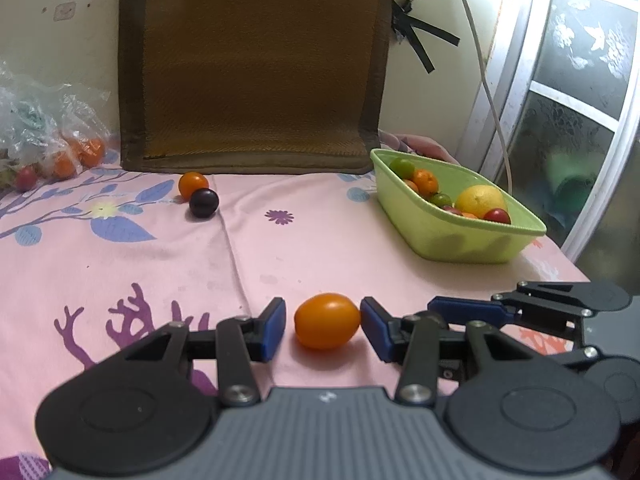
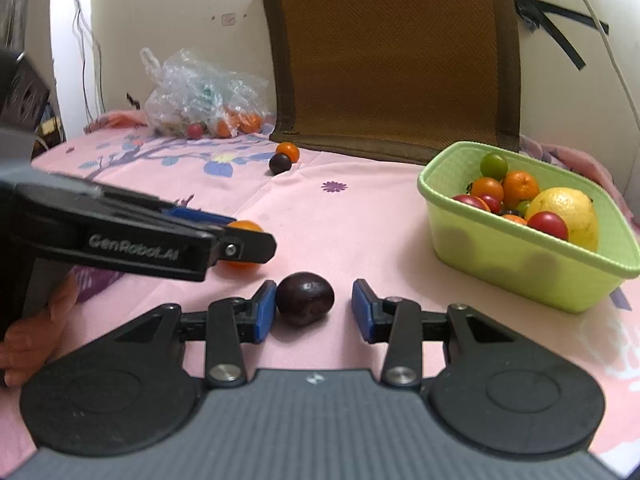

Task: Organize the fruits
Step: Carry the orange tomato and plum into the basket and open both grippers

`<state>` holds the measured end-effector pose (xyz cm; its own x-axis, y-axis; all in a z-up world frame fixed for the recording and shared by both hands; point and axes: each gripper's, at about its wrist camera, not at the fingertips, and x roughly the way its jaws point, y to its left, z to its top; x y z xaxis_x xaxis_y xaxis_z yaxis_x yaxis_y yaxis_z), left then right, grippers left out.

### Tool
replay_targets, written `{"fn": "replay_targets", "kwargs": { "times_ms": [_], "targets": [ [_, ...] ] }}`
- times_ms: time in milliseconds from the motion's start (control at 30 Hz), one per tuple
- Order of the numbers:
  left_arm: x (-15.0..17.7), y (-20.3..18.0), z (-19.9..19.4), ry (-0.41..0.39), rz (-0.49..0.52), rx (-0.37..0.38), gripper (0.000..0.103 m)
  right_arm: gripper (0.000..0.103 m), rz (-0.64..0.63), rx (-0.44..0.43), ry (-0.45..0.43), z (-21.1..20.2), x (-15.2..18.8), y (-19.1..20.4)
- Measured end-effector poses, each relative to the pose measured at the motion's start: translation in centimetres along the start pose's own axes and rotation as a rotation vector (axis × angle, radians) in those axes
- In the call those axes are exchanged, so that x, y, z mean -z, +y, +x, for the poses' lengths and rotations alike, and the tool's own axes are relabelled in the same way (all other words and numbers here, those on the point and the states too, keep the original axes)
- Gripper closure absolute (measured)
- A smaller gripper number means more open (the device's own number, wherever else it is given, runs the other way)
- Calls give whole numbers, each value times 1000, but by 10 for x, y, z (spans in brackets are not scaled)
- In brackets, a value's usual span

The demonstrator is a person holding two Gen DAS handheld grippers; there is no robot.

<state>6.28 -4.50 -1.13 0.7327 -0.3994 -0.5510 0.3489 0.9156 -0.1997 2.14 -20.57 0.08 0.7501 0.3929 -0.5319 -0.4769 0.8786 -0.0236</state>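
at the far left a clear plastic bag (image 2: 200, 96) sits against the wall with a few orange and red fruits inside it, so that lot looks unsorted. right of it, near the foot of a brown woven mat (image 2: 394, 56) that leans on the wall, an orange fruit (image 1: 193, 185) and a dark plum (image 1: 204, 203) lie touching each other on the cloth, also waiting. nearer, the left gripper (image 1: 323, 326) has its fingers apart on either side of an orange tomato (image 1: 327, 321); the right pad looks to be at the fruit's skin, the left pad just off it, so nothing is clamped. just right of that, the right gripper (image 2: 314, 306) is likewise spread around a second dark plum (image 2: 305, 298), its left pad touching or nearly so, its right pad clear. both fruits rest on the table. at the far right the green tub (image 2: 532, 268) already holds a good pile: a large yellow citrus, small oranges, red and green round fruit. by my reckoning the job is past halfway, with four loose pieces and the bag left. the surface is a pink flowered tablecloth (image 1: 120, 264) with a crease down the middle; behind is a cream wall, a white cable and a frosted glass door at the right.
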Motion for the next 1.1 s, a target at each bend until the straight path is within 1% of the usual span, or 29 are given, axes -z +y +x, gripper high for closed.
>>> {"fn": "replay_targets", "kwargs": {
  "times_ms": [100, 133, 167, 300, 400, 467, 567, 667, 733, 800, 867, 967, 1000, 1033, 1067, 1100],
  "targets": [
    [1, -2, 1, 5, 14, -1, 62, 60, -15, 3, 0, -2, 1, 2],
    [1, -2, 0, 5, 18, -1, 66, 62, -16, 2, -1, -2, 1, 2],
    [1, -3, 0, 2, 22, 3, 67, 70, -18, -2, -3, -3, 1, 2],
    [2, -6, -2, -15, 38, -1, 67, 70, -25, -1, -20, -5, 1, 3],
    [-3, -5, -1, -12, 14, 29, 67, 70, 33, -8, -58, -10, 0, -8],
    [-15, -6, 0, -21, -18, 74, 67, 70, 40, 28, -111, -16, -3, -16],
    [-46, -19, 6, -58, -19, 123, 67, 70, 32, 110, -192, -25, -15, -32],
    [-83, -30, 23, -67, -34, 198, 67, 70, 33, 181, -245, -28, -31, -58],
    [-104, -39, 41, -68, -36, 224, 67, 70, 30, 227, -248, -22, -38, -72],
    [-116, -47, 61, -47, -44, 240, 67, 70, 28, 246, -239, -15, -40, -82],
    [-123, -52, 84, -3, -69, 258, 67, 69, 39, 264, -233, -8, -39, -89],
    [-122, -59, 110, 50, -76, 244, 67, 66, 55, 273, -220, 2, -31, -96],
    [-120, -61, 115, 61, -77, 240, 67, 65, 43, 271, -231, 2, -29, -97],
    [-116, -60, 117, 68, -77, 238, 65, 63, 30, 279, -235, 0, -29, -95],
    [-115, -61, 119, 65, -76, 235, 62, 58, 18, 296, -246, -2, -28, -92],
    [-114, -61, 120, 64, -75, 234, 62, 58, 8, 315, -257, -4, -27, -91]
  ]
}}
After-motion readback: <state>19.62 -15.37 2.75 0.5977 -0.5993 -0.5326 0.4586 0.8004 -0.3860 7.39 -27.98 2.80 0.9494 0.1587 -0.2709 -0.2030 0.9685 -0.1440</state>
